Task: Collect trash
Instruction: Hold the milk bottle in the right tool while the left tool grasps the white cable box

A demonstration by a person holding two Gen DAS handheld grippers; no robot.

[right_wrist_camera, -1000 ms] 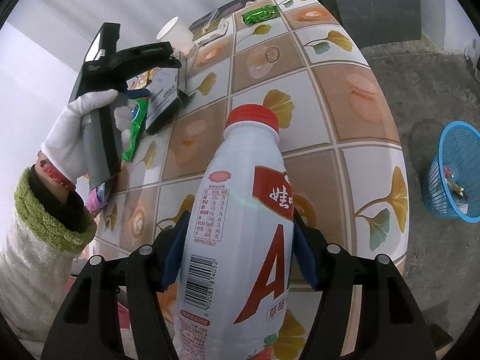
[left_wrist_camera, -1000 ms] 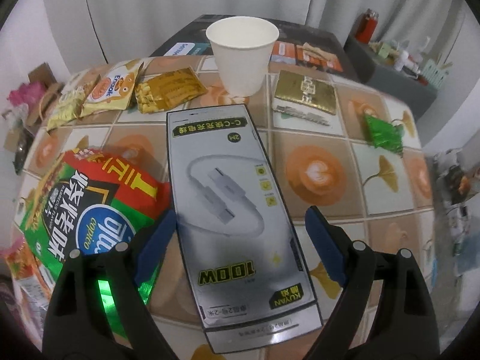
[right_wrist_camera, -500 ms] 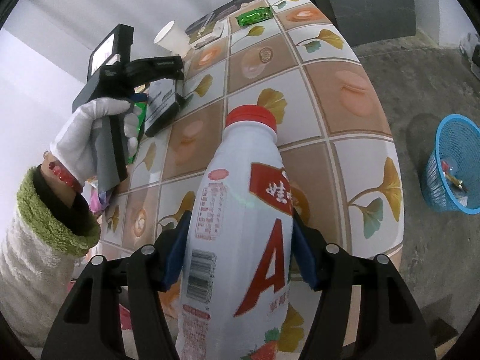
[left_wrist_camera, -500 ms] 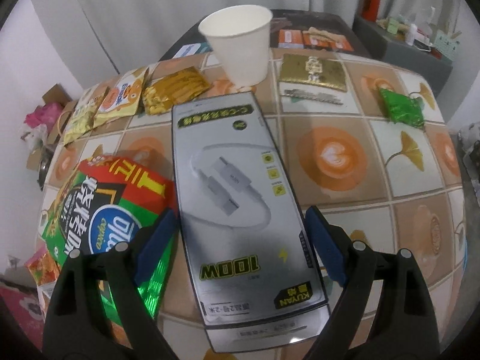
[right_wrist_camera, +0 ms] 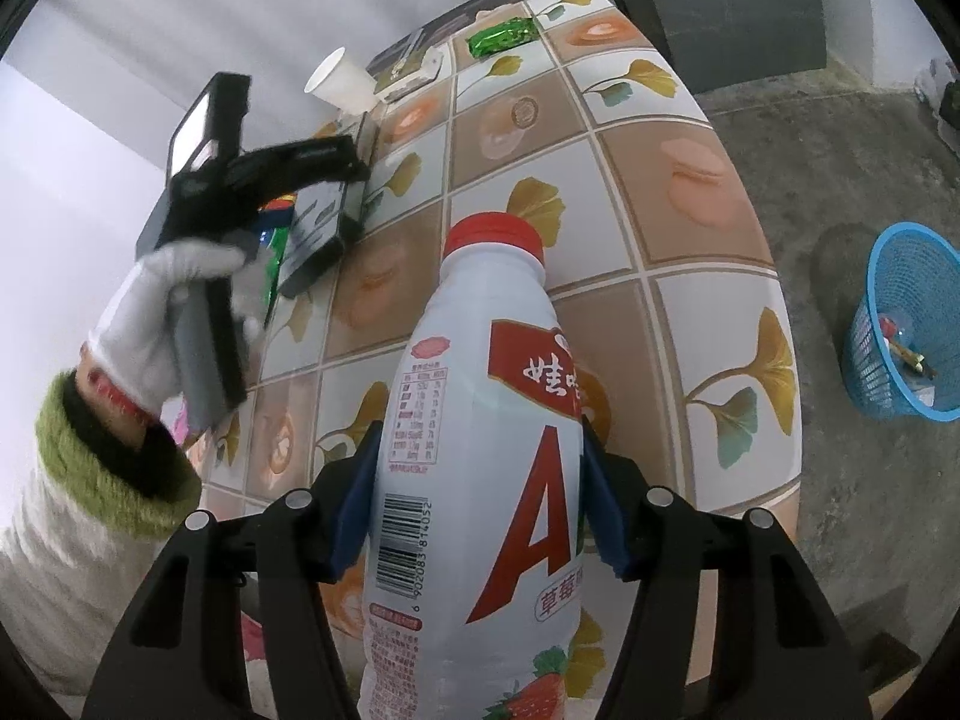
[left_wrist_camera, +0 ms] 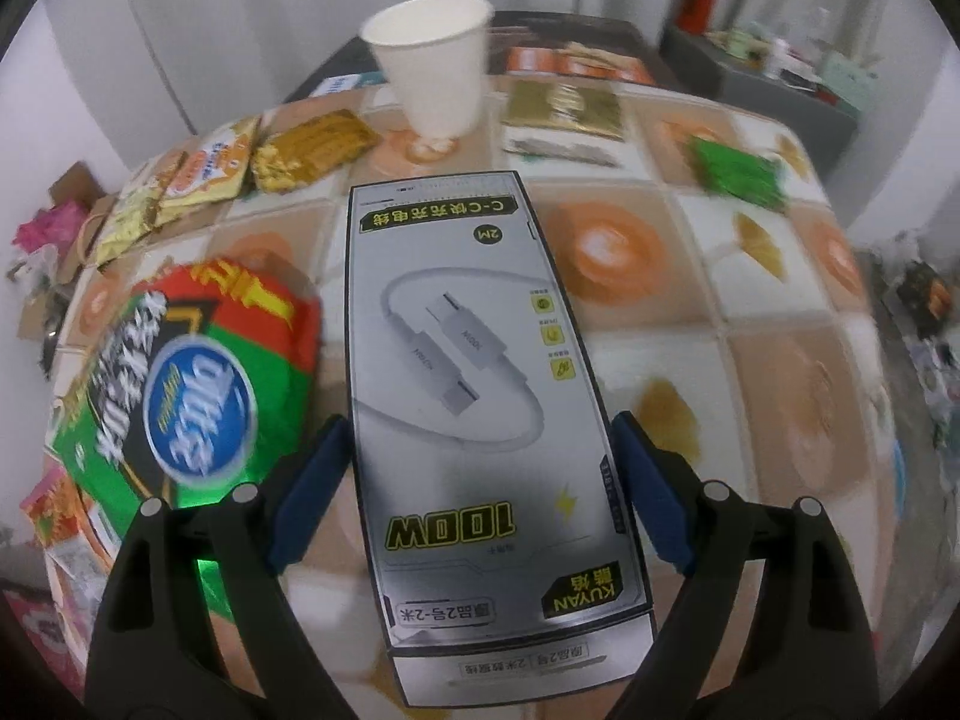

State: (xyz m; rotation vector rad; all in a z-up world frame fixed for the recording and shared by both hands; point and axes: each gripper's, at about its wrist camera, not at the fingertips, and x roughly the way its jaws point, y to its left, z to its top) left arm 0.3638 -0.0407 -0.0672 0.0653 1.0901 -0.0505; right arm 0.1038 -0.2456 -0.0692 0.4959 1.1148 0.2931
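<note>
Gripping the cable box (left_wrist_camera: pixel 480 420), left fingers (left_wrist_camera: pixel 312 498) flank it; right fingers (right_wrist_camera: pixel 354 516) clamp the bottle (right_wrist_camera: pixel 480 450).

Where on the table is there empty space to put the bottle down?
Bare tiles lie ahead of the milk bottle, between its red cap and the green wrapper, out to the table edge. The left side is crowded: cable box, paper cup, snack bags.

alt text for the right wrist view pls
The right gripper has its jaws closed on a white plastic drink bottle with a red cap, above a tiled table. To the left, a white-gloved hand holds the left gripper; a blue mesh basket sits on the floor, right.
</note>
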